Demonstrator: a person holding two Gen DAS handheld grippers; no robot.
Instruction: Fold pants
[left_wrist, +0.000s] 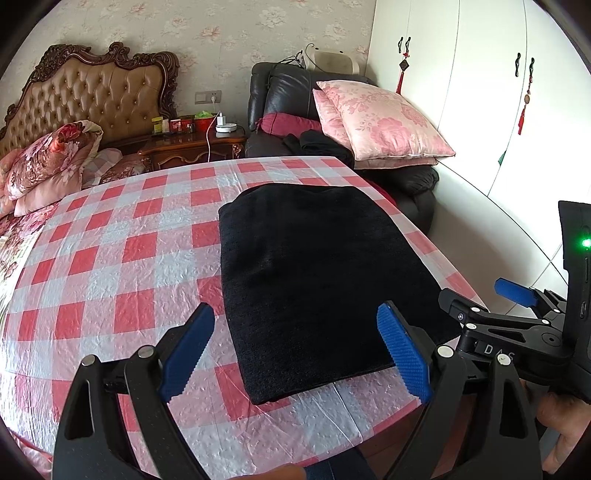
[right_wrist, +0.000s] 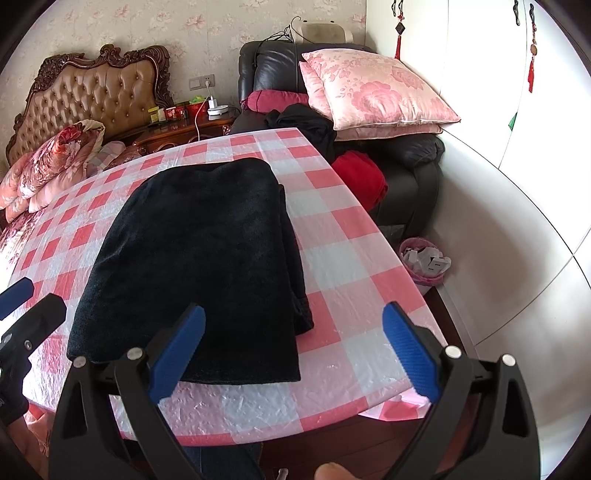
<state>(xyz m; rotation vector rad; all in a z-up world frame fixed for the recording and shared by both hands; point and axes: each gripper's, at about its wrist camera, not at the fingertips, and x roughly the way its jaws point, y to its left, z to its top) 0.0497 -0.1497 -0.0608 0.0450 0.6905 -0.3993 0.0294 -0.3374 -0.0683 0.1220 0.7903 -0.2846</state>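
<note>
Black pants (left_wrist: 317, 284) are lying folded on the checked tablecloth (left_wrist: 122, 251), while the left gripper (left_wrist: 295, 354) and right gripper (right_wrist: 293, 354) are hovering wide apart, holding nothing.

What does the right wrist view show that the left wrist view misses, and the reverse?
Right wrist only: a pink wastebasket on the floor, a red cloth by the armchair, and layered fabric along the pants' right edge. Left wrist only: the right gripper from the side, its green light lit. Both: folded black pants on the checkered tablecloth, both grippers open, neither holding the pants.
</note>
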